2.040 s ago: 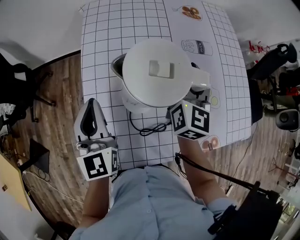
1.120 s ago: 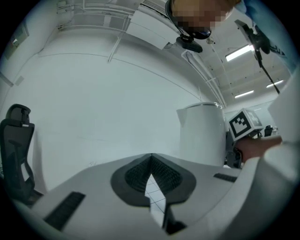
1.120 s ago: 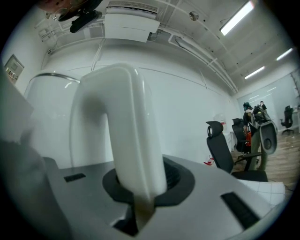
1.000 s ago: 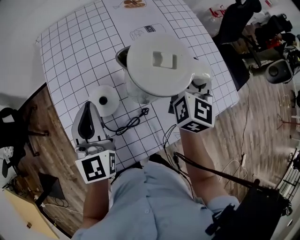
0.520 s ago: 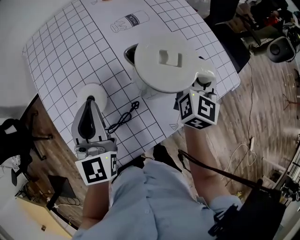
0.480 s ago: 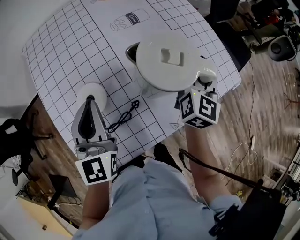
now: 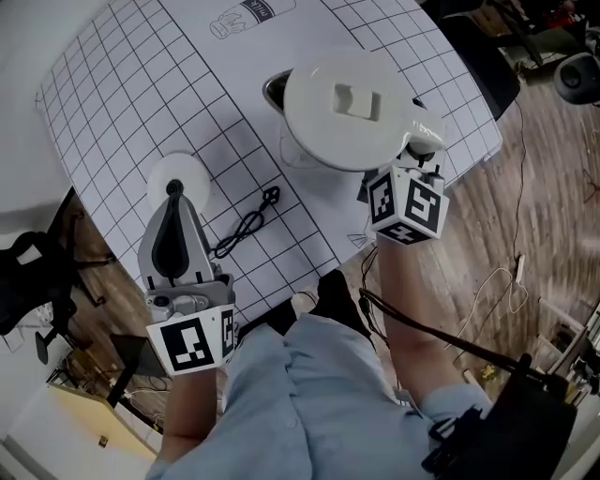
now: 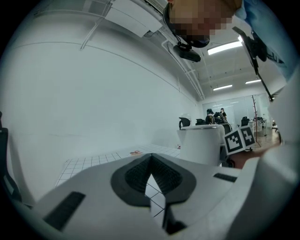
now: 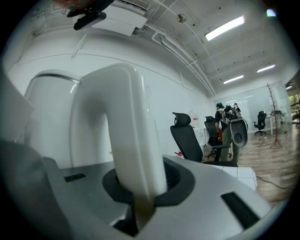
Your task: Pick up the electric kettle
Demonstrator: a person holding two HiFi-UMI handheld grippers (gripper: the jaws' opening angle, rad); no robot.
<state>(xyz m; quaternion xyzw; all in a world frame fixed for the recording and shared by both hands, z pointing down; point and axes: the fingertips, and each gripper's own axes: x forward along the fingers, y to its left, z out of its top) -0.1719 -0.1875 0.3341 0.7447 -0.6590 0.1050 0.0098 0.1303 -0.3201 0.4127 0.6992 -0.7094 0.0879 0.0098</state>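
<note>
The white electric kettle (image 7: 352,108) hangs above the gridded table by its handle (image 9: 124,131), and my right gripper (image 7: 420,155) is shut on that handle. In the right gripper view both jaws (image 9: 140,183) clamp the handle, with the kettle body (image 9: 47,117) behind it. The round white kettle base (image 7: 178,183) stays on the mat, and its black cord (image 7: 248,220) is coiled beside it. My left gripper (image 7: 173,192) is shut on nothing, its tip over the base. The left gripper view (image 8: 150,161) shows the kettle (image 8: 201,145) off to the right.
A white gridded mat (image 7: 122,94) with a printed milk-bottle drawing (image 7: 239,14) covers the table. The table's near edge runs diagonally in front of me. Wooden floor (image 7: 525,216) with cables lies to the right, and office chairs (image 9: 187,136) stand beyond.
The kettle has come off its base and moved right with my right gripper, so the base now shows. My left gripper's tip has come over the base.
</note>
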